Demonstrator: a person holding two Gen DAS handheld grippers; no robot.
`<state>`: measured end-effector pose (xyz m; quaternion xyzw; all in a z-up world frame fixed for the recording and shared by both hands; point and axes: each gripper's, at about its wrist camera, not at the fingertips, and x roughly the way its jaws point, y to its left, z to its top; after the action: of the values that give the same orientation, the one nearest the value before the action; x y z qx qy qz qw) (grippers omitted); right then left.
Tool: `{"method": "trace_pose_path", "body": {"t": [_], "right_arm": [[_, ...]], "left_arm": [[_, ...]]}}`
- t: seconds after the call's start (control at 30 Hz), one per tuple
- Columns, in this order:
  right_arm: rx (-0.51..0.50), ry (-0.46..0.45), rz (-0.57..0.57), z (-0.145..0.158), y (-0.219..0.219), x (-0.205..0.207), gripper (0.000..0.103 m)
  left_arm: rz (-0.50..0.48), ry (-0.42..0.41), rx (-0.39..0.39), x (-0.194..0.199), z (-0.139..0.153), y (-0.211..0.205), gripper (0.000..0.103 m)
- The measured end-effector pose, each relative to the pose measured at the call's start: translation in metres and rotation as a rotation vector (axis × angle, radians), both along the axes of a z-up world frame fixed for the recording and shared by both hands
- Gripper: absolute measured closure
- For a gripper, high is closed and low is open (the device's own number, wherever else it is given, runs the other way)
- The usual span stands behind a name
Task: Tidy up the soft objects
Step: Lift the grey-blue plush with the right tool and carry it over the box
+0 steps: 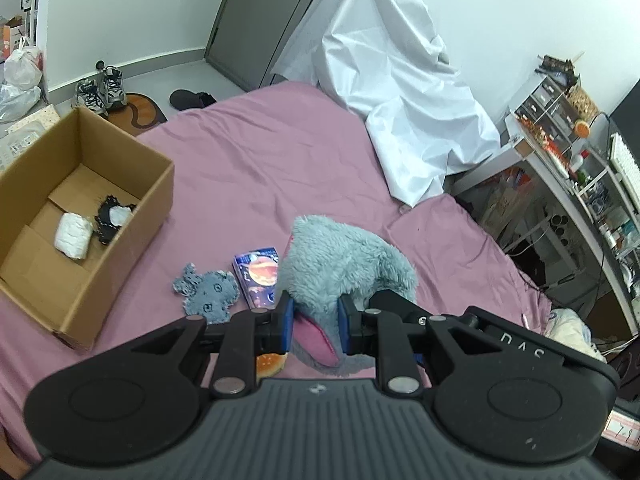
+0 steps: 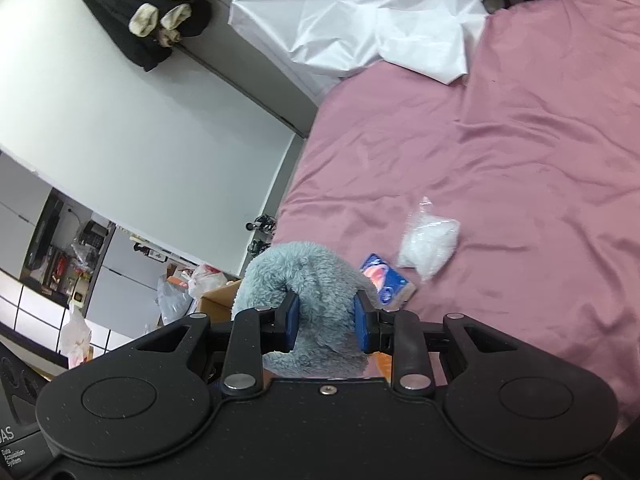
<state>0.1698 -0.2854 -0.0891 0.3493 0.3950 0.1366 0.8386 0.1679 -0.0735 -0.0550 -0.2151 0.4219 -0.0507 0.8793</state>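
A fluffy grey-blue plush toy (image 1: 340, 264) with a pink patch lies on the pink bed. My left gripper (image 1: 314, 320) is shut on its lower end. My right gripper (image 2: 326, 320) is shut on the same plush toy (image 2: 304, 276) at another part; its black body shows behind the toy in the left wrist view. A small grey patterned cloth (image 1: 206, 290) and a blue space-print pack (image 1: 258, 276) lie left of the toy. A clear bag of white stuffing (image 2: 428, 244) lies on the bed. An open cardboard box (image 1: 152, 196) holds a white roll (image 1: 72, 236) and a black-and-white item (image 1: 110, 216).
A white sheet (image 1: 400, 92) drapes over something at the bed's far side. A cluttered desk and shelves (image 1: 580, 152) stand right of the bed. Shoes (image 1: 98, 90) and bags sit on the floor past the box. A burger-print item (image 1: 270, 364) lies under my left gripper.
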Motion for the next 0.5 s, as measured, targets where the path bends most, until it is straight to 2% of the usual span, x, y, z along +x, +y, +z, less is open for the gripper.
{"method": "trace_pose_path", "body": {"t": [0.5], "right_arm": [[-0.043,-0.052,0.047,0.041,0.046,-0.009,0.076]], "left_arm": [[0.047,-0.044,-0.062,-0.017,0.031,0.053,0.082]]}}
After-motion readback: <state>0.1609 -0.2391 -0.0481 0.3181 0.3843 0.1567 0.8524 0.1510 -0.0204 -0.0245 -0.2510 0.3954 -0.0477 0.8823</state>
